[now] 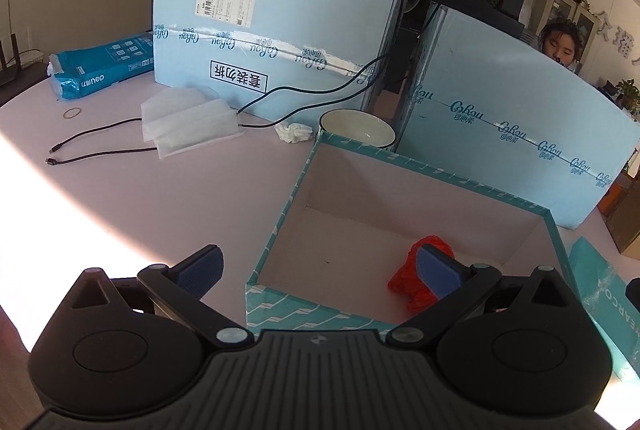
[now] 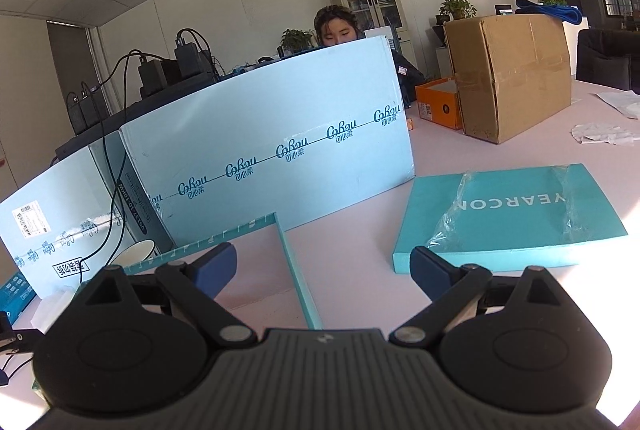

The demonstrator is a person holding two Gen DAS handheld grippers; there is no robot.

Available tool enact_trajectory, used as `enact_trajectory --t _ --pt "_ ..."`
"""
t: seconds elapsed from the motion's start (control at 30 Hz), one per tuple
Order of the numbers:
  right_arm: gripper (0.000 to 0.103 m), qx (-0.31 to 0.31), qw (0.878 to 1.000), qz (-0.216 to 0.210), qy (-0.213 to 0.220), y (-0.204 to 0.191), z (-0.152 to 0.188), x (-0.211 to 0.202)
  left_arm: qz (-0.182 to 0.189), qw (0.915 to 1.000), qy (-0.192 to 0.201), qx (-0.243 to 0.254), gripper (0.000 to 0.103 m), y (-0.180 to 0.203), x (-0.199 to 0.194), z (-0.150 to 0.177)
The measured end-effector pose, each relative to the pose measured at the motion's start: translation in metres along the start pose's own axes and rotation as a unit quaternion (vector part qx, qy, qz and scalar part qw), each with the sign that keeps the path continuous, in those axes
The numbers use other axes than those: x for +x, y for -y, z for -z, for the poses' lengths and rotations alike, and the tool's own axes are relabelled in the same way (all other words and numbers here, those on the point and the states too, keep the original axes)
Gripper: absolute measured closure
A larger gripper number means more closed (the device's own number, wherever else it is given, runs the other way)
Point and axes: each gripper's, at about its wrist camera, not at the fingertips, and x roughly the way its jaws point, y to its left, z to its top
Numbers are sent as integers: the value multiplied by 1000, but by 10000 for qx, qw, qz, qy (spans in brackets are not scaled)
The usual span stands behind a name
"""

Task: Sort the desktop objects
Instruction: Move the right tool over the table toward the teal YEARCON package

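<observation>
Red bag [image 1: 416, 282] lies in the teal box [image 1: 280, 222], behind the left gripper's [image 1: 320, 270] spread, empty jaws.

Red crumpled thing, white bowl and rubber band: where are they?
Red crumpled thing [image 1: 404, 280], left wrist view, its left side.
White bowl [image 1: 354, 127], left wrist view, its inner wall.
Rubber band [image 1: 72, 113], left wrist view, its ring.

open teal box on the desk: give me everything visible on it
The open teal cardboard box is a lidless square tray: outer walls printed with a white repeating pattern, plain pale interior. It sits upright on the pinkish desk. Inside, near the right front, lies a crumpled red plastic piece; the rest of the floor is bare. A white bowl stands just behind its far corner. The left tool, open, straddles its near-left wall. The right wrist view shows its right wall edge-on.
</observation>
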Motion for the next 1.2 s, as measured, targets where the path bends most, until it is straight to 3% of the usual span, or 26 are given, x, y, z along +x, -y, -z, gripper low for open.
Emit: enact_trajectory --t 0.27,1.2 --pt "8 -28 10000 61 13 11 -5 2 41 9996 218 170 0 20 -6 3" --pt "7 63 9996 253 -146 52 -18 18 25 9983 319 494 0 71 -3 16"
